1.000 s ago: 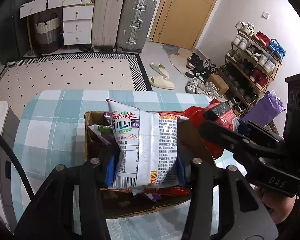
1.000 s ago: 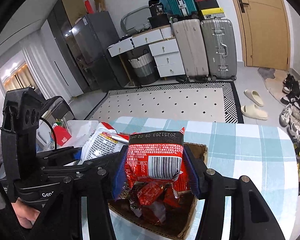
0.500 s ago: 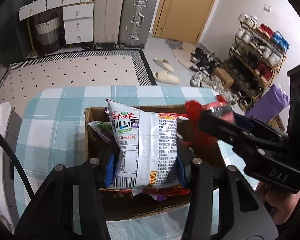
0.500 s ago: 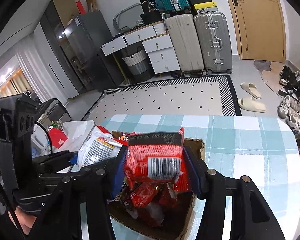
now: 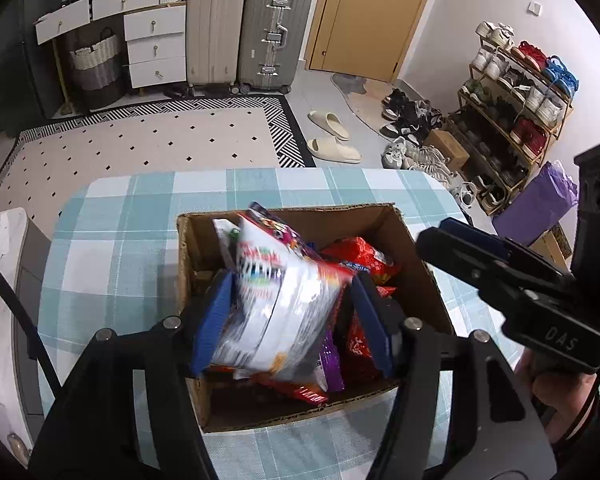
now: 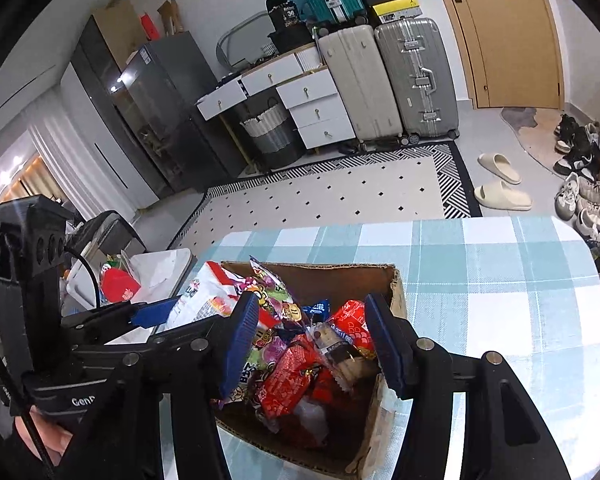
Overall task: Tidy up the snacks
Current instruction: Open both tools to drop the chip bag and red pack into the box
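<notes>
Looking down my left wrist camera, I see the open brown cardboard box (image 5: 416, 240) sitting on the table with the teal-and-white checked cloth (image 5: 112, 248), already heaped with snack packets. My left gripper (image 5: 290, 320) hangs over the box, and its jaws have just been opening; the large white crinkly snack bag (image 5: 276, 312) sits tilted between the blue pads, blurred, and seems to be slipping free rather than squeezed, though I can't be sure about the left pad. My right gripper (image 6: 312, 340) also hovers above the box with its jaws spread apart and has just been opening too; nothing is clamped there. Below it the red snack packet (image 6: 352, 320) lies in the box among the other wrappers, near the right pad, touching neither.
</notes>
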`<state>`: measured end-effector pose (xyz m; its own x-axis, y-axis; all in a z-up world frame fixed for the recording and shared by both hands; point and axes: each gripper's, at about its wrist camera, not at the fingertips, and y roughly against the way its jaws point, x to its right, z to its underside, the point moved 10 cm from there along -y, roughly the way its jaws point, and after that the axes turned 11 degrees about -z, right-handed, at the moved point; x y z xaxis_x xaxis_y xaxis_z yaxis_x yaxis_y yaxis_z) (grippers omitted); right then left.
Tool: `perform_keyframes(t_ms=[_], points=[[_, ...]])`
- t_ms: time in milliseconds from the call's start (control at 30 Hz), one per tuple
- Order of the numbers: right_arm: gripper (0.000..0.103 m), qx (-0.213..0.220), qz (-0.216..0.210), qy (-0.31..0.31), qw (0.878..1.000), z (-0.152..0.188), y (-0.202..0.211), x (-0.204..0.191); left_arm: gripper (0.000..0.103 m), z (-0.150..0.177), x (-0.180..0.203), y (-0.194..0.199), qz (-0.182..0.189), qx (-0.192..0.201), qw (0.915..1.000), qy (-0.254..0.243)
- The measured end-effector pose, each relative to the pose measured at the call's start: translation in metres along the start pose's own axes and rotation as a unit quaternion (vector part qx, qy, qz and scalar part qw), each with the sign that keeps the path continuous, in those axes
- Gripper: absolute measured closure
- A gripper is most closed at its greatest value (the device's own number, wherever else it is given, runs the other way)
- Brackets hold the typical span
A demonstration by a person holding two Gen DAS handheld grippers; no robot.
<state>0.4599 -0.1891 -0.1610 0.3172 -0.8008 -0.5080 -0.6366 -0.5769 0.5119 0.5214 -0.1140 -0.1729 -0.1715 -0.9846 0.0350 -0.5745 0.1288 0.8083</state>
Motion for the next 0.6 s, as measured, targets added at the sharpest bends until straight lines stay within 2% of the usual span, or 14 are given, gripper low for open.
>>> perform_keyframes(t_ms=[200, 367, 467, 600], points=[[0.041, 0.014, -0.003, 0.0, 1.0, -0.001, 0.014, -0.004, 0.042, -0.001, -0.002, 0.007, -0.007, 0.003, 0.9999, -0.01], [0.041, 0.022, -0.004, 0.006, 1.0, -0.002, 0.026, -0.01, 0.042, -0.004, -0.005, 0.022, -0.006, 0.014, 0.9999, -0.008], [0.039, 0.037, -0.005, 0.004, 0.999, -0.006, 0.038, -0.014, 0.042, -0.009, -0.01, 0.04, -0.024, 0.041, 0.9988, -0.012], [0.031, 0.073, -0.012, 0.016, 0.997, -0.012, 0.067, -0.029, 0.039, -0.013, -0.016, 0.074, -0.034, 0.08, 0.9962, -0.001]])
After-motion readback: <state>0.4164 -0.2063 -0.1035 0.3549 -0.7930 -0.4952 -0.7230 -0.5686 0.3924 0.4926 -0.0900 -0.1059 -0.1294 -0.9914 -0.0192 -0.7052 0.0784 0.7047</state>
